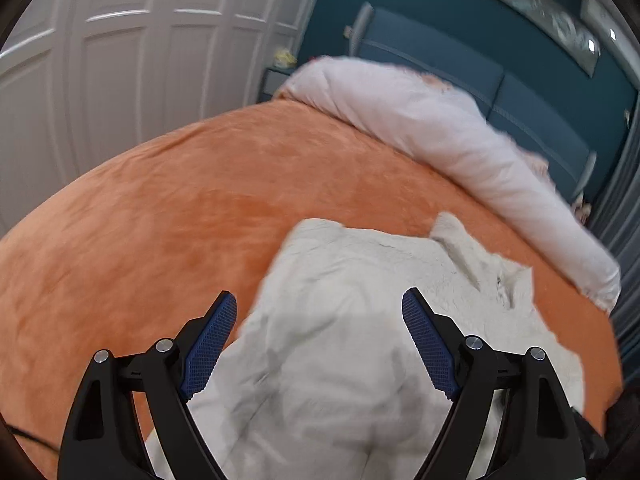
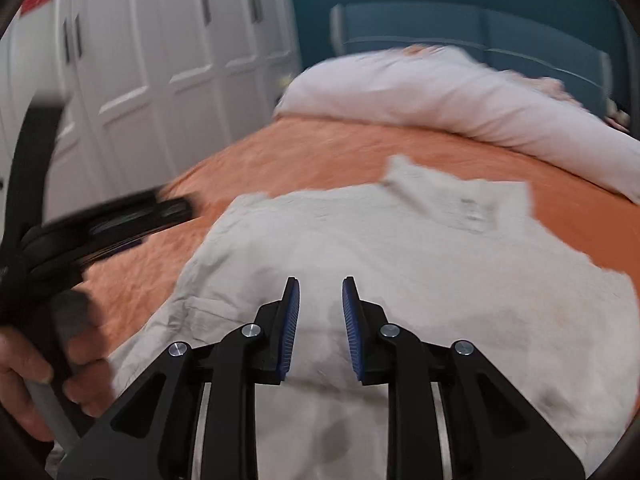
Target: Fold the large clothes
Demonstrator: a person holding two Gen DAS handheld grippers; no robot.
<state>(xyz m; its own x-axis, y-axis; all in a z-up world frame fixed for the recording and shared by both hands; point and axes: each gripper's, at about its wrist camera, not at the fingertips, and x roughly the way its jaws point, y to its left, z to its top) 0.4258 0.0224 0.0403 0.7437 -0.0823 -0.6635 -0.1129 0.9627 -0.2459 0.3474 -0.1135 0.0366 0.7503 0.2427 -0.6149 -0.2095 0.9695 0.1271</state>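
Across the bed (image 1: 168, 216), one orange velvety spread lies smooth, rounded at the edges by the lens. Beyond the bed stands a run of white panelled wardrobe doors (image 1: 120, 60); only the right wrist view catches the red patches along their tops. Behind the bed's far end is one blue padded headboard (image 1: 472, 68), and only the left wrist view shows the long picture (image 1: 532, 4) hanging above it. One thick white duvet (image 1: 432, 136) is rolled into a long soft ridge along the bed's headboard end.

Nearer than the duvet, one pale grey shirt (image 2: 400, 264) lies flat and wrinkled on the bed, collar toward the duvet. It looks like crisp woven cotton.

Over the shirt's near part hangs the left gripper (image 1: 318, 312), its two blue ribbed pads (image 1: 212, 344) spread wide, holding nothing. The right gripper (image 2: 320, 300) hangs above the shirt too, pads a narrow gap apart, nothing between them. Only the right wrist view shows the left hand (image 2: 24, 376) wrapped round its grey handle, blurred.
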